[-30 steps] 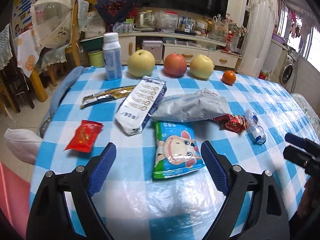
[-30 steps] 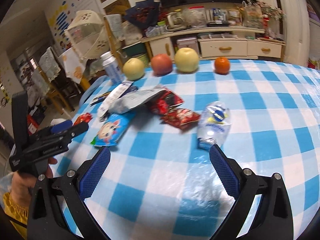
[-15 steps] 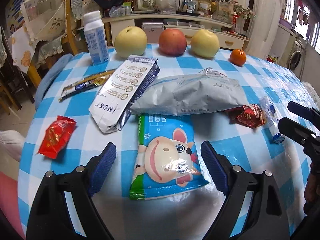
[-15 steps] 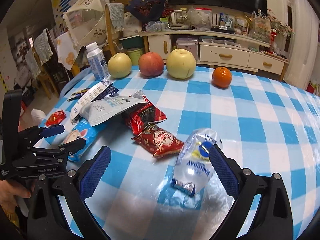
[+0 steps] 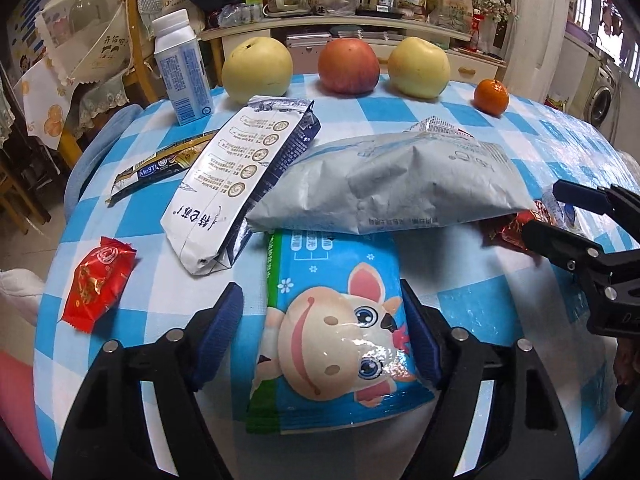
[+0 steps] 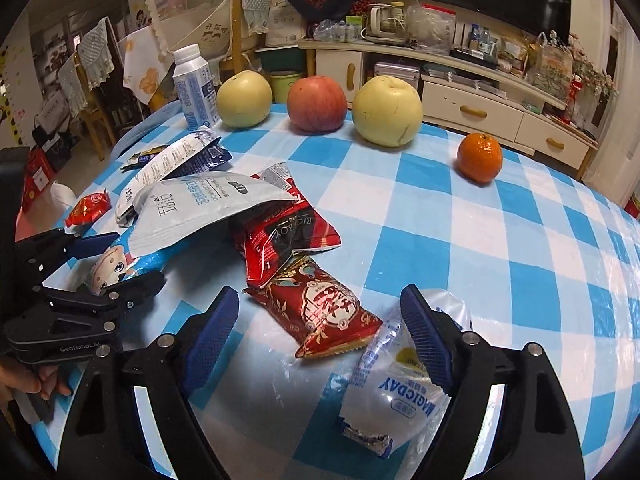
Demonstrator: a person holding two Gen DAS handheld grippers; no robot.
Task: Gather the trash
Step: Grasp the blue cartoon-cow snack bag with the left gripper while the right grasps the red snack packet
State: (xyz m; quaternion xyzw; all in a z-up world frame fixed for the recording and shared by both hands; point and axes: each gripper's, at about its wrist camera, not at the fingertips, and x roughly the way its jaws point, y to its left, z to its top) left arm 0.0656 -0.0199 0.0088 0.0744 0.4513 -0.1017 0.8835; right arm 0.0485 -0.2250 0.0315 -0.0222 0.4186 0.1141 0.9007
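Wrappers litter the checked table (image 5: 532,128). Left gripper (image 5: 320,332) is closing around the blue cartoon packet (image 5: 340,332), right gripper (image 6: 320,336) around the red wrapper (image 6: 320,312) (neither pinched yet); next, squeeze and lift.

A row of fruit (image 5: 346,66) stands at the table's (image 6: 520,240) far edge — a bottle (image 5: 182,68) at its left end. Before them wrappers (image 5: 384,184) overlap in a heap — one small packet (image 5: 98,284) apart, left.
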